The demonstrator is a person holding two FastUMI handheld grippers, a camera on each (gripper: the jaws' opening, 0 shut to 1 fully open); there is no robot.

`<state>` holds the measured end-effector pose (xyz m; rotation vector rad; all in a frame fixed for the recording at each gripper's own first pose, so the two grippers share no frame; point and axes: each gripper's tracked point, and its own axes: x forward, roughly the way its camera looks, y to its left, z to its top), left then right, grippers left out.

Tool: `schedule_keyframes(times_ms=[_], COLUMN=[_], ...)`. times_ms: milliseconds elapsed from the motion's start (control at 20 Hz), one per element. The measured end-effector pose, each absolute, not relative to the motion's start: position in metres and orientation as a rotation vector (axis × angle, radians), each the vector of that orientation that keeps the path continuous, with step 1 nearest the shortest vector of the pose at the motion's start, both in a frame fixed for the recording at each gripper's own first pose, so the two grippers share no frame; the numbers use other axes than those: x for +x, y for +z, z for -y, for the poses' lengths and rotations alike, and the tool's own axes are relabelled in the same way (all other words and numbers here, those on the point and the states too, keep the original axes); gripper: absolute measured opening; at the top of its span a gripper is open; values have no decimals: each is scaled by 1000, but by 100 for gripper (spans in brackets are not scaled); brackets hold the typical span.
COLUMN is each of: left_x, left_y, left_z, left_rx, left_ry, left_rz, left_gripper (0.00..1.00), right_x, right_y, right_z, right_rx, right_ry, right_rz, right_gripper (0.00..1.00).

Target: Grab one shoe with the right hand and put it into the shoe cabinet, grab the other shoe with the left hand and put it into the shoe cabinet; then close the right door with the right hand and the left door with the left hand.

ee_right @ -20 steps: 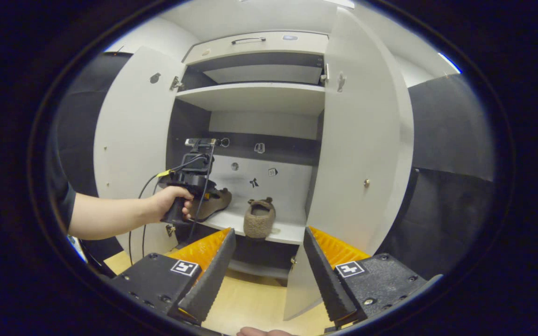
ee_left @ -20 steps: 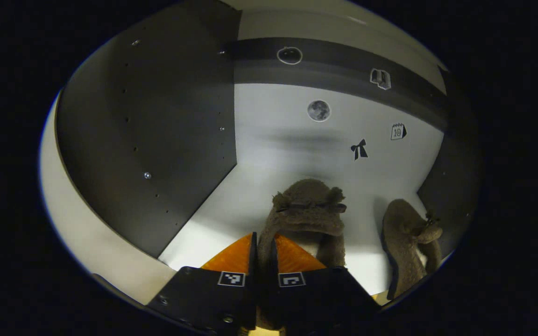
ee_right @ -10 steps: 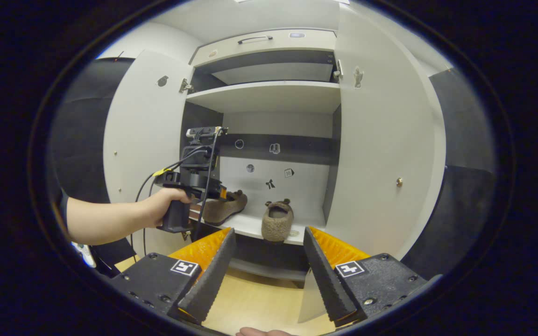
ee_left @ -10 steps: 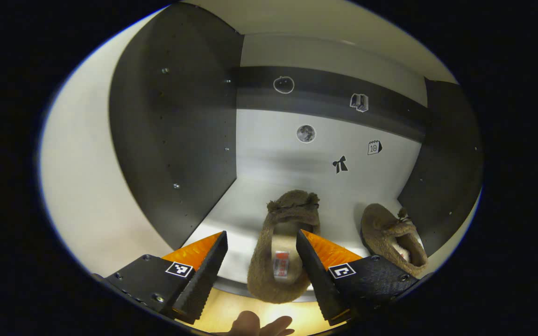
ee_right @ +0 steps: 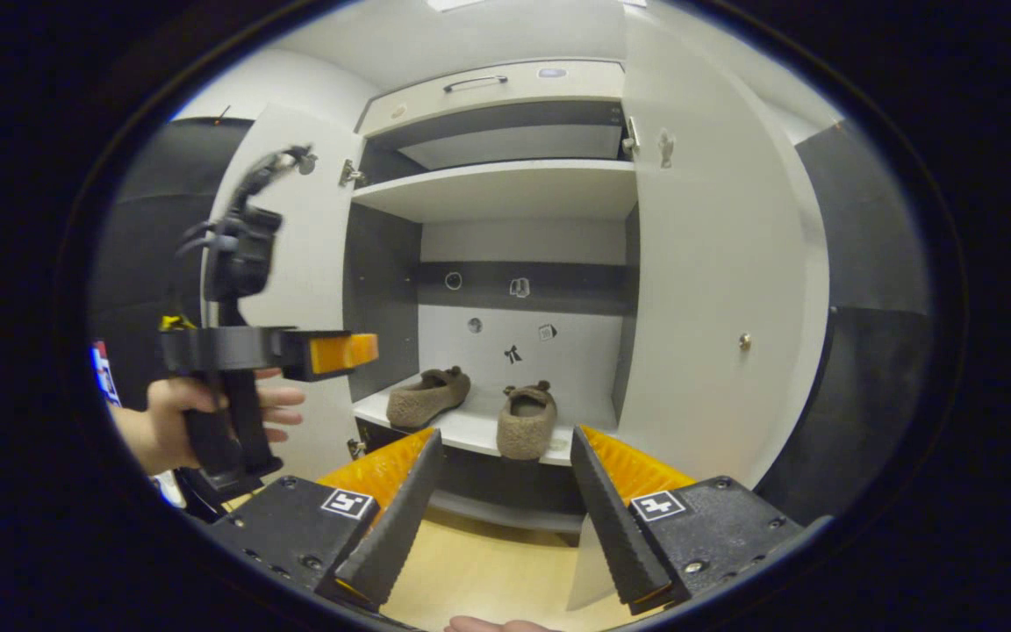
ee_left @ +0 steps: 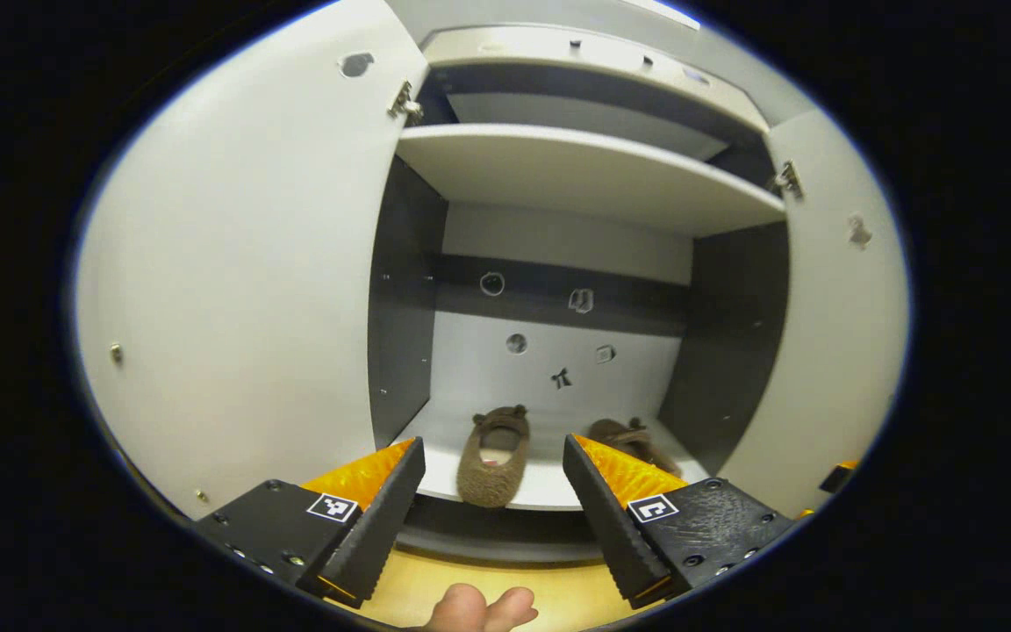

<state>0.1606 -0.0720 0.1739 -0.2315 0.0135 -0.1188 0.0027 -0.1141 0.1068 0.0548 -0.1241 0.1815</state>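
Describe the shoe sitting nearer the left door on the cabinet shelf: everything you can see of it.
The left shoe is a brown, fuzzy, fleece-looking slipper with a small knot at the toe. It lies flat on its sole on the pale shelf, angled, toe pointing toward the back panel. It sits beside the right shoe, apart from it, near the dark left side wall. Neither gripper touches it. Its heel opening shows in the left gripper view.

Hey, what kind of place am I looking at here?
Probably a mock home entryway in a recording booth: an open shoe cabinet with two slippers on a shelf, and black cloth wall beside it.
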Motion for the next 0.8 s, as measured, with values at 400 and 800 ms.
schedule_keyframes(times_ms=[400, 800], left_x=[63, 92], left_y=[159, 140], left_z=[58, 85], left_rx=[-267, -285], left_ry=[-169, -265], left_rz=[81, -1], left_gripper=[95, 95], right_x=[-18, -81], right_y=[105, 88], right_z=[117, 219], right_rx=[23, -27], right_ry=[123, -141], right_rz=[190, 151], right_gripper=[92, 92])
